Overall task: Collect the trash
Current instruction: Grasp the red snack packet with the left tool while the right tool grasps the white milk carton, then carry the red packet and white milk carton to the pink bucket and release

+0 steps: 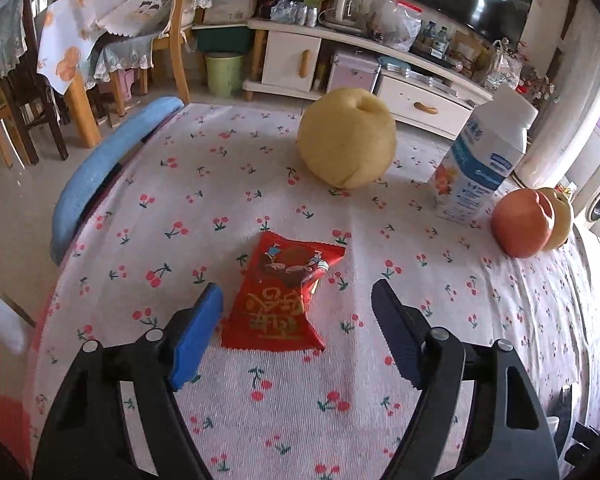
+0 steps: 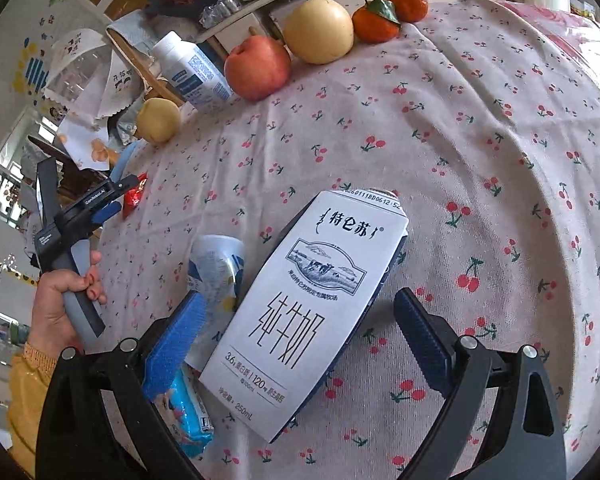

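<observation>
Left wrist view shows nothing collected yet: both claws, left gripper (image 1: 296,312) and right gripper (image 2: 300,316), spread, straddle red foil snack wrapper (image 1: 278,302) and white flattened milk carton (image 2: 304,312) mid-tablecloth.

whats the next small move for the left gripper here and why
Probably ease the left gripper forward and down so its open jaws straddle the red snack wrapper, then close. The wrapper lies flat on the cherry-print tablecloth between the fingertips, untouched, and it looks like trash, unlike the pear beyond it. The right gripper hovers open over the white milk carton.
</observation>
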